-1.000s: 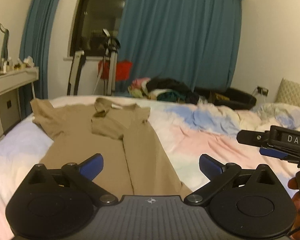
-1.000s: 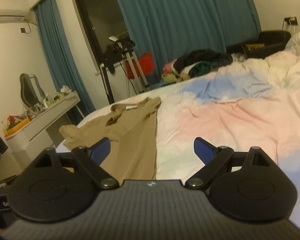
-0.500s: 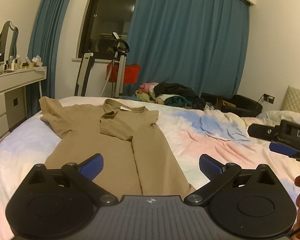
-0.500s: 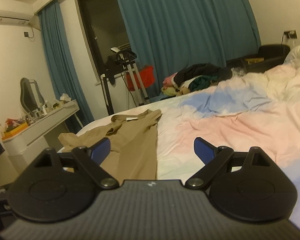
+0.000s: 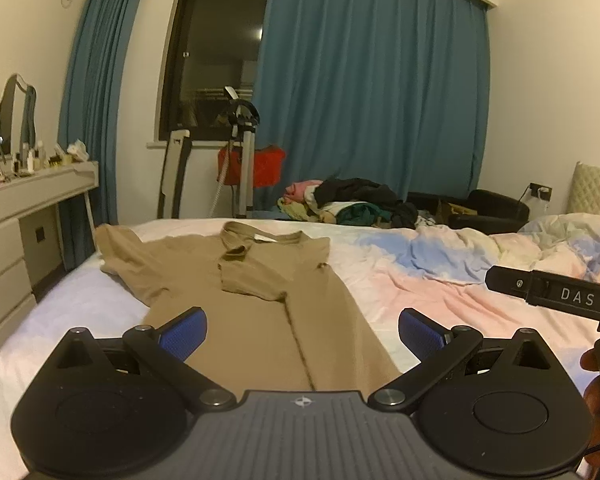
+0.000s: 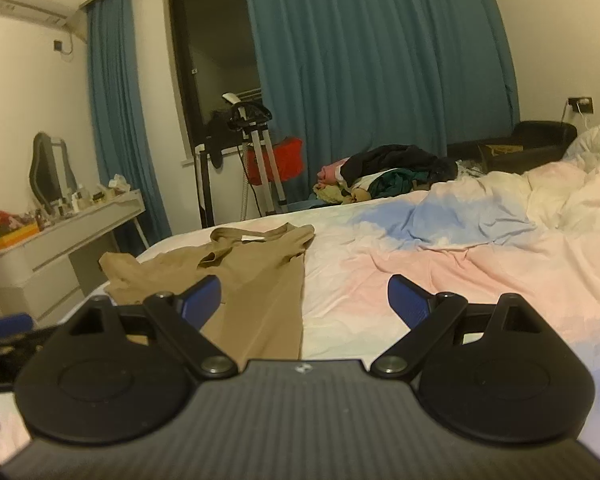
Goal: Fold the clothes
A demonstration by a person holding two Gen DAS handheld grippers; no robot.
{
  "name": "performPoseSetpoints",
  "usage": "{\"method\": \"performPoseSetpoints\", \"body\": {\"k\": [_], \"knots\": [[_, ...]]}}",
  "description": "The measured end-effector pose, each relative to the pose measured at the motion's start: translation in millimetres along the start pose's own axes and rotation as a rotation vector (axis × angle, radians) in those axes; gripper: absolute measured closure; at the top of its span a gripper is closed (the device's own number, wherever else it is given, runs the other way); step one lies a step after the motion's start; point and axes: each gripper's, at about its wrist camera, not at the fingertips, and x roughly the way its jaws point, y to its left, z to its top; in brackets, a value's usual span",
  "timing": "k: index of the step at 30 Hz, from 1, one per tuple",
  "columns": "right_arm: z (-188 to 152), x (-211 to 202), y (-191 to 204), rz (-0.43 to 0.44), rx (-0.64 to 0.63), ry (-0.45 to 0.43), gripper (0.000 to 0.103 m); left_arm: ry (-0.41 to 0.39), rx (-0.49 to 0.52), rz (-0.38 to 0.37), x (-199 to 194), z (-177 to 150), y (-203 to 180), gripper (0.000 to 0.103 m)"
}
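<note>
A tan short-sleeved shirt (image 5: 260, 304) lies flat on the bed, collar at the far end, right sleeve folded in over the chest, left sleeve spread out. It also shows in the right wrist view (image 6: 256, 280). My left gripper (image 5: 302, 334) is open and empty, held above the shirt's near hem. My right gripper (image 6: 304, 300) is open and empty, held above the shirt's right edge and the sheet; part of it shows at the right of the left wrist view (image 5: 556, 294).
The bed (image 5: 440, 288) has a rumpled pastel pink, blue and white duvet. A pile of clothes (image 5: 348, 200) lies beyond the far edge. A white dresser (image 5: 28, 216) stands at left, a black armchair (image 5: 488, 208) at right, and a tripod (image 5: 240, 152) by the window.
Both grippers have lifted and tilted up, so the shirt sits lower in each view. Both stay open and the shirt has not moved.
</note>
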Motion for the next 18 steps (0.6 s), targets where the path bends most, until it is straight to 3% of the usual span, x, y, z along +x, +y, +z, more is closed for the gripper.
{"method": "performPoseSetpoints", "body": {"k": [3, 8, 14, 18], "knots": [[4, 18, 15, 0.048, -0.042, 0.036, 0.011, -0.008, -0.017, 0.019, -4, 2, 13, 0.000], [12, 86, 59, 0.170, -0.196, 0.139, 0.011, -0.070, -0.146, 0.095, -9, 4, 56, 0.000], [9, 213, 149, 0.328, -0.335, 0.224, 0.012, -0.092, -0.303, 0.220, -5, 3, 106, 0.000], [-3, 296, 220, 0.382, -0.390, 0.248, 0.012, -0.076, -0.359, 0.270, 3, -5, 130, 0.000]]}}
